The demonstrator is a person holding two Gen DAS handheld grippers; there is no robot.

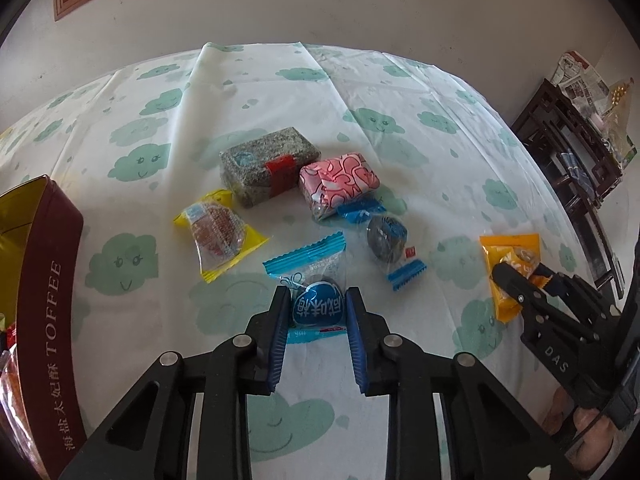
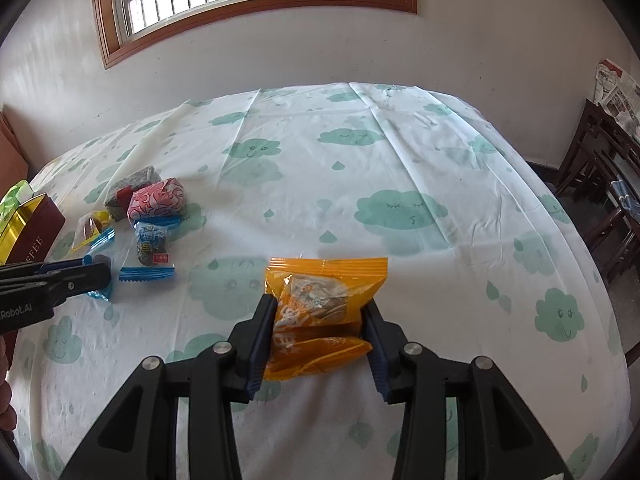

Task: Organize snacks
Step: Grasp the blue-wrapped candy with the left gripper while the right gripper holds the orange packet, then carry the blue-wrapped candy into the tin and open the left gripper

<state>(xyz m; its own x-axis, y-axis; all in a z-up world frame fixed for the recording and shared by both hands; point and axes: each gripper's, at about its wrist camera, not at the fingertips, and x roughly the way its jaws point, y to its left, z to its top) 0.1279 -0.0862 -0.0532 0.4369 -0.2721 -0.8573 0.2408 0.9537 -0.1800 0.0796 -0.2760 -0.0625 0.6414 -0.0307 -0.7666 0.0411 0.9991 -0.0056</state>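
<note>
Our left tool (image 1: 318,312) pinches the light, crinkly blue packet (image 1: 314,304) mid-body; the right tool (image 2: 320,332) clamps the soft orange packet (image 2: 324,304).

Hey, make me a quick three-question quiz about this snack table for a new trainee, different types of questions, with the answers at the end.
1. True or false: the right gripper has its fingers on either side of the orange packet.
2. Which snack sits between the left gripper's fingers? A) the yellow-wrapped snack B) the blue packet C) the pink pack
3. Fill in: the word printed on the dark red tin at the left is ____.

Key: 1 true; 2 B; 3 TOFFEE.
</note>
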